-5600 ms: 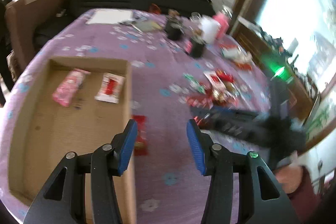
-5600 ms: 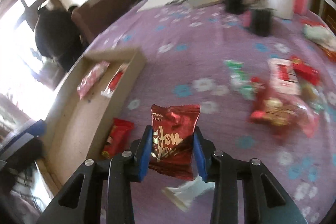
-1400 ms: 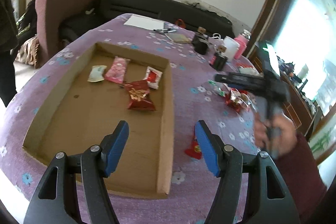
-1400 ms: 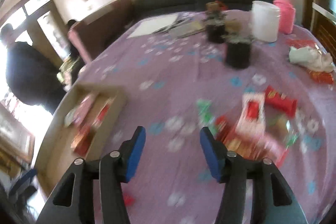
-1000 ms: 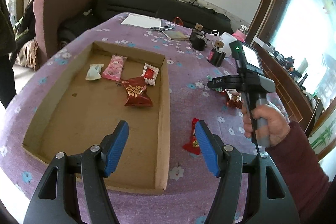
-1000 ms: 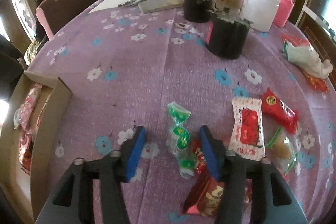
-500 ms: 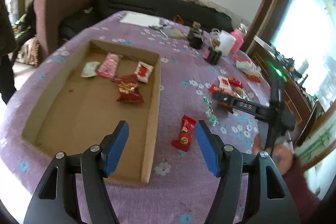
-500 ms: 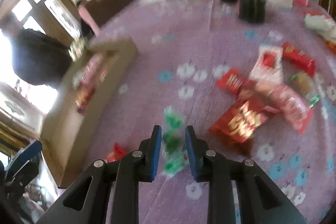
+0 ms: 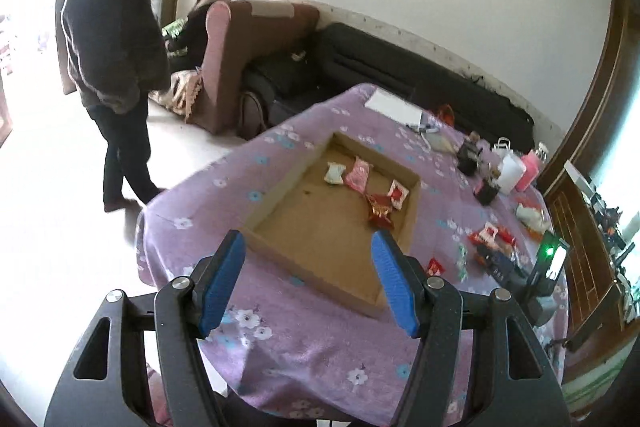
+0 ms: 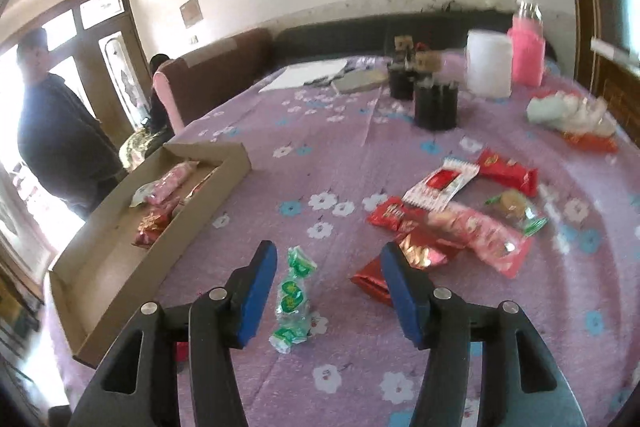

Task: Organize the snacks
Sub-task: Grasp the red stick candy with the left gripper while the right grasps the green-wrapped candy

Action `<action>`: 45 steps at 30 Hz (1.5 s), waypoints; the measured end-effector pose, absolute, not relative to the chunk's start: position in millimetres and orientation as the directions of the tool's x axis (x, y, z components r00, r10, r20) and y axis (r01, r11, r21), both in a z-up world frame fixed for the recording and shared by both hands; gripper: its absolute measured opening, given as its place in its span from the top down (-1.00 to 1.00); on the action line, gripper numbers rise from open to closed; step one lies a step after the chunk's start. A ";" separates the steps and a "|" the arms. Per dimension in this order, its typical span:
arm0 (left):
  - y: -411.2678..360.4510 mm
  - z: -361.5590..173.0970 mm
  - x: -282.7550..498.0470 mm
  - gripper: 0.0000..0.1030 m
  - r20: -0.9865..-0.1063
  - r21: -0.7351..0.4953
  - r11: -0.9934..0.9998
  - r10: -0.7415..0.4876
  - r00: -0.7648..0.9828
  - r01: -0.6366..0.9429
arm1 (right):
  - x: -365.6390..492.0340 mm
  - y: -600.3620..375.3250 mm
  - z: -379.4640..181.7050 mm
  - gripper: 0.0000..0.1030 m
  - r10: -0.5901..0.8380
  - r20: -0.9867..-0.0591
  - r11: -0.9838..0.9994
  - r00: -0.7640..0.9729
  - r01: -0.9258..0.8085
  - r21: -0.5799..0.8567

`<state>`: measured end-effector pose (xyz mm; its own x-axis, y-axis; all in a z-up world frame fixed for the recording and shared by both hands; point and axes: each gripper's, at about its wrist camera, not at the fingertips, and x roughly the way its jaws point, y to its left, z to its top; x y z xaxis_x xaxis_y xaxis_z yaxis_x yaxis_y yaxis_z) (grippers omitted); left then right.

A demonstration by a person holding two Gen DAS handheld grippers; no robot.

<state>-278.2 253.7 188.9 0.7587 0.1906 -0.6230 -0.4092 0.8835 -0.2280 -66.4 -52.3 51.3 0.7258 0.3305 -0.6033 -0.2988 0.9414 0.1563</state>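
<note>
Your right gripper (image 10: 328, 291) is spread wide w/ green candy strip (image 10: 294, 301) lying between fingers, nearer the left one; left gripper (image 9: 308, 279) wide, empty.

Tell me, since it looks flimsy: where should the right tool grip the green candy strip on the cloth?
Grip the green candy strip across its narrow middle, coming straight down from above with the right tool open. It lies flat and long, pointing away from the camera, so the sides are free.
</note>
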 end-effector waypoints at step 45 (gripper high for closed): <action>102.7 29.5 -79.1 0.67 -0.804 -0.146 0.960 -0.256 0.538 0.238 | -33.2 -58.7 37.2 -0.12 0.538 -0.674 0.843 0.507 -0.315 0.436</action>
